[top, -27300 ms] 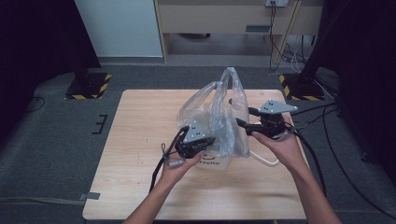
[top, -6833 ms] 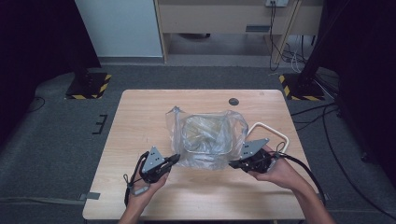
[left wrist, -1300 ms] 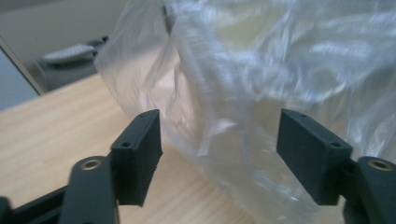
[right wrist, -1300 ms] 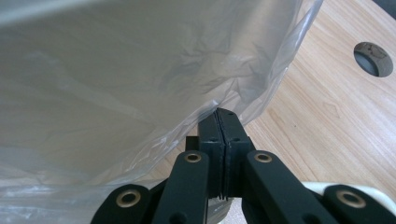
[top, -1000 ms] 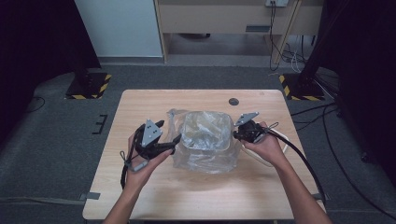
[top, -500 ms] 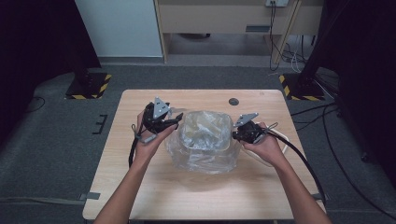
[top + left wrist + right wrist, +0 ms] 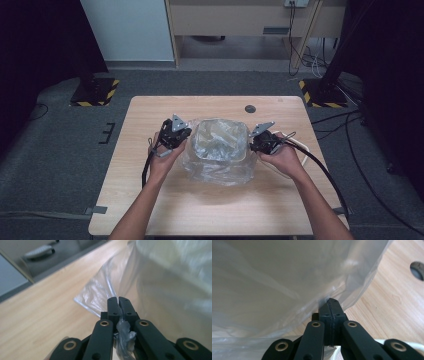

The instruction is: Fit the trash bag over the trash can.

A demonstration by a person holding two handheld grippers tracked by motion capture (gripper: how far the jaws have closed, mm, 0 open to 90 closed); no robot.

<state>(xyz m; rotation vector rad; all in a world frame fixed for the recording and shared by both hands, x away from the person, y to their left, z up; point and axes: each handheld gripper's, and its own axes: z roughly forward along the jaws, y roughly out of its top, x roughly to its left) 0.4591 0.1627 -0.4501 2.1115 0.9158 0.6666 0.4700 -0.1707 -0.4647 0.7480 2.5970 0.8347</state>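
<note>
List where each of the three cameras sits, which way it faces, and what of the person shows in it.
High view: above the person's side, looking forward and down at the table; both forearms, left gripper, right gripper.
Left gripper view: rides that gripper, looking along its jaws, shut on the plastic bag.
Right gripper view: likewise, its jaws shut on the bag's film.
Shared: all three show the bag and tabletop.

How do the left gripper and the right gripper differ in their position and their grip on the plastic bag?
The left gripper holds the plastic bag's left edge; the right gripper holds its right edge. Crumpled film bunches between the left gripper's fingers; at the right gripper's fingers the film lies thin. Both are shut on the bag.
</note>
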